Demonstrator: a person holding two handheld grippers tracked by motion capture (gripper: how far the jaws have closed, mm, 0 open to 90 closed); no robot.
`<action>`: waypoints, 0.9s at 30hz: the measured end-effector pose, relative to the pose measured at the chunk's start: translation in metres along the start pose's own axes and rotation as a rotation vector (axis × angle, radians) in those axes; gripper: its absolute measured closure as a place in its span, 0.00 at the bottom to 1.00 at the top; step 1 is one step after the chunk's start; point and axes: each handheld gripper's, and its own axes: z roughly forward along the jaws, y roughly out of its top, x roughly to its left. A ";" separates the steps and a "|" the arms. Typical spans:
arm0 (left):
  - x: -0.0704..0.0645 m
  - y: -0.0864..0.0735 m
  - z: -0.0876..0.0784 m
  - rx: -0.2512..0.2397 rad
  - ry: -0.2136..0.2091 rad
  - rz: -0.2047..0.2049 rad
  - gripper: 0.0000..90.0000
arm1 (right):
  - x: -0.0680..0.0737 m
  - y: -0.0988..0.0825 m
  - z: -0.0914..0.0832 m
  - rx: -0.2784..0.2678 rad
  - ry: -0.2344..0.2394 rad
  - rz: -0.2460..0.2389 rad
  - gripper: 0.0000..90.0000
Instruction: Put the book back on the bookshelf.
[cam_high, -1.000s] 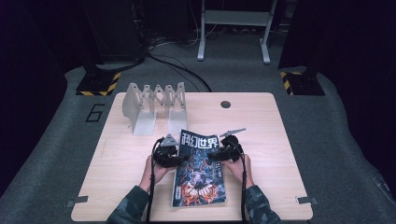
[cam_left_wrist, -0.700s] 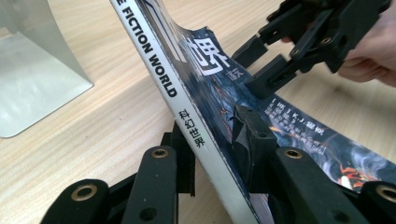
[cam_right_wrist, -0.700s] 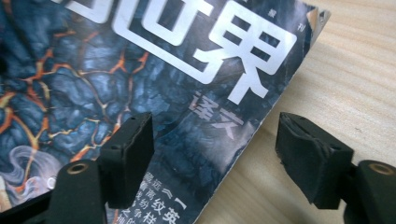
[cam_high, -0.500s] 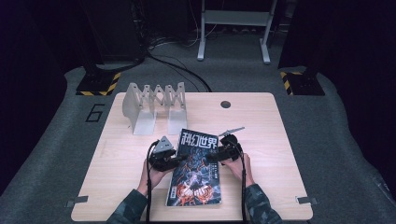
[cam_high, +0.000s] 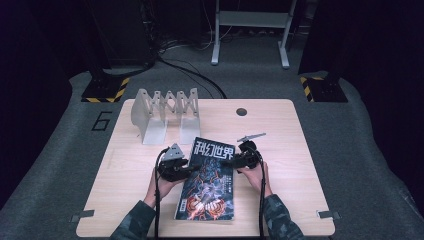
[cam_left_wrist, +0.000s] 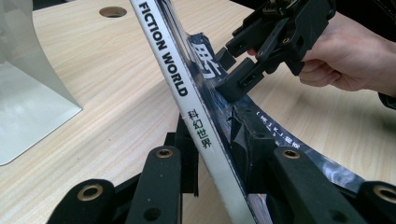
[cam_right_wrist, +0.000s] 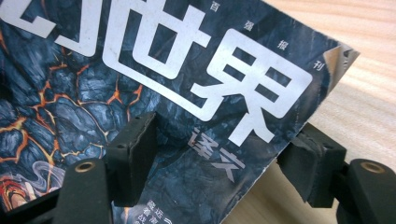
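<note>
Grippers on a magazine at its two long edges

Left gripper clamps the magazine at the spine, black jaws narrow, one under the white spine and one on the cover. Right gripper sits at the opposite edge near the top; its jaws have just been closing, one padded jaw on the cover, the other off the paper edge with a gap, not pressing.

Magazine: glossy, thin, rectangular, dark cover with orange lava cracks and big white characters; top right corner curled. Spine side lifted off the counter, so the cover tilts. Long axis runs from near the person toward the far edge, title end away.

Counter: pale wood grain, matte. White accordion rack stands beyond.
</note>
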 end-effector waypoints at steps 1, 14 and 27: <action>0.001 0.001 0.000 0.010 -0.001 -0.016 0.81 | 0.001 0.000 -0.001 0.003 -0.008 -0.001 0.35; 0.011 0.014 -0.003 0.109 -0.023 -0.054 0.81 | 0.010 0.008 -0.013 -0.016 -0.029 -0.034 0.48; 0.012 0.019 -0.011 0.124 -0.019 -0.060 0.81 | 0.029 0.020 -0.033 -0.063 -0.090 -0.132 0.81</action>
